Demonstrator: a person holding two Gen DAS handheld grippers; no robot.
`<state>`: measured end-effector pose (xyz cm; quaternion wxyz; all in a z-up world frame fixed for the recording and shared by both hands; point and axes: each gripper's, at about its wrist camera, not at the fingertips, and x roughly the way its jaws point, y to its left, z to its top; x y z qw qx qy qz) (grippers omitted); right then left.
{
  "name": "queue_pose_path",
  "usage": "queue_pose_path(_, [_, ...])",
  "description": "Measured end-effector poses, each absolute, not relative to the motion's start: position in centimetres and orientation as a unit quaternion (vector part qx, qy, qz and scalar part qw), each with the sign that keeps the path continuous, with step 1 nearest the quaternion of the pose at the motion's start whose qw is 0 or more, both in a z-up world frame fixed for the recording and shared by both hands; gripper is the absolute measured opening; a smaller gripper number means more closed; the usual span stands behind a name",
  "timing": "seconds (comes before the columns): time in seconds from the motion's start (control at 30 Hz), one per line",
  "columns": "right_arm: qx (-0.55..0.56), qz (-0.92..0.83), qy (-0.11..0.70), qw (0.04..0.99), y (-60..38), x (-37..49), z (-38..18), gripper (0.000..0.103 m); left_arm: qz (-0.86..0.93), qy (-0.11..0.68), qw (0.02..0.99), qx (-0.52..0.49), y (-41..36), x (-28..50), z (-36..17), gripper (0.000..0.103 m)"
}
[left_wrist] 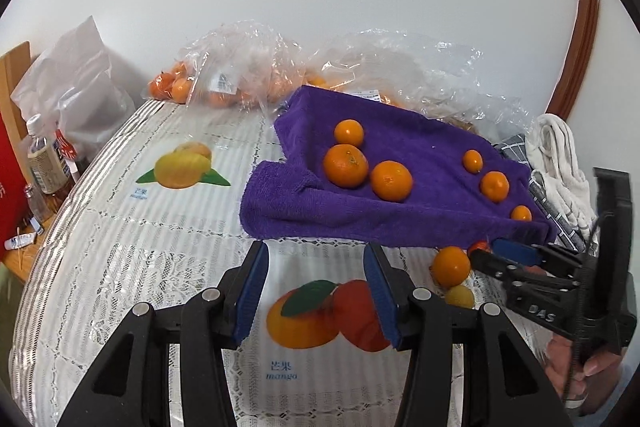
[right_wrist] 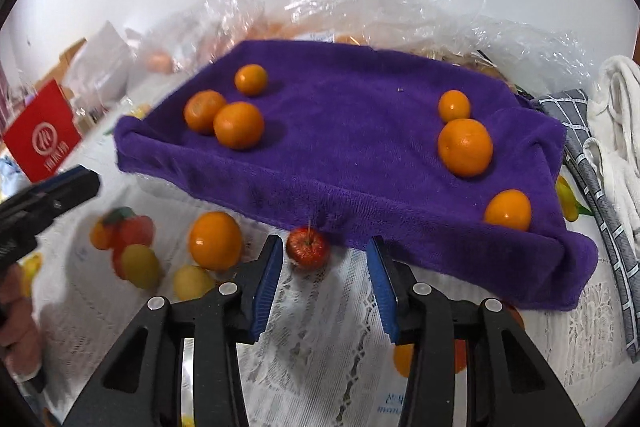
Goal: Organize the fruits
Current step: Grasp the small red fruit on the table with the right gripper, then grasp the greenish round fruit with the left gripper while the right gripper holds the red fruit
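Note:
A purple towel (right_wrist: 340, 131) covers a raised tray, with several oranges (right_wrist: 465, 147) on it in two groups; the towel also shows in the left wrist view (left_wrist: 384, 179). On the tablecloth before it lie a small red apple (right_wrist: 308, 248), an orange (right_wrist: 215, 240) and two small yellow fruits (right_wrist: 141, 265). My right gripper (right_wrist: 326, 247) is open, its fingertips on either side of the apple, just short of it. My left gripper (left_wrist: 316, 255) is open and empty over a printed mango picture (left_wrist: 324, 315). The right gripper (left_wrist: 516, 259) shows at the right of the left wrist view, next to the loose orange (left_wrist: 451, 265).
Clear plastic bags of oranges (left_wrist: 224, 75) lie behind the towel by the wall. White cloth (left_wrist: 560, 163) and a grey checked cloth (right_wrist: 588, 163) sit at the right. Bottles (left_wrist: 44, 163) and a red box (right_wrist: 44, 131) stand at the left. The lace tablecloth (left_wrist: 140, 247) carries fruit prints.

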<state>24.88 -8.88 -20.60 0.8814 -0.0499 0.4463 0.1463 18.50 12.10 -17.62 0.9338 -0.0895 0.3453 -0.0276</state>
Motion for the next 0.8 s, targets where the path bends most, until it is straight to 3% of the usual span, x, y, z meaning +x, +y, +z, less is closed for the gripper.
queue_pose_path(0.1, [-0.04,0.146,0.452,0.879,-8.8,25.4,-20.9,0.036,-0.018,0.341,0.937,-0.073,11.7,18.3,-17.4,0.047])
queue_pose_path(0.2, [-0.035,0.154,0.453,0.878,-8.9,25.6,-21.0,0.023,-0.007,0.335,0.94,-0.058,11.5,18.3,-17.3,0.047])
queue_pose_path(0.8, [-0.005,0.082,0.397,0.914,-16.7,22.3,-18.8,0.023,-0.094,0.351,0.928,-0.082,10.5,18.2,-18.2,0.047])
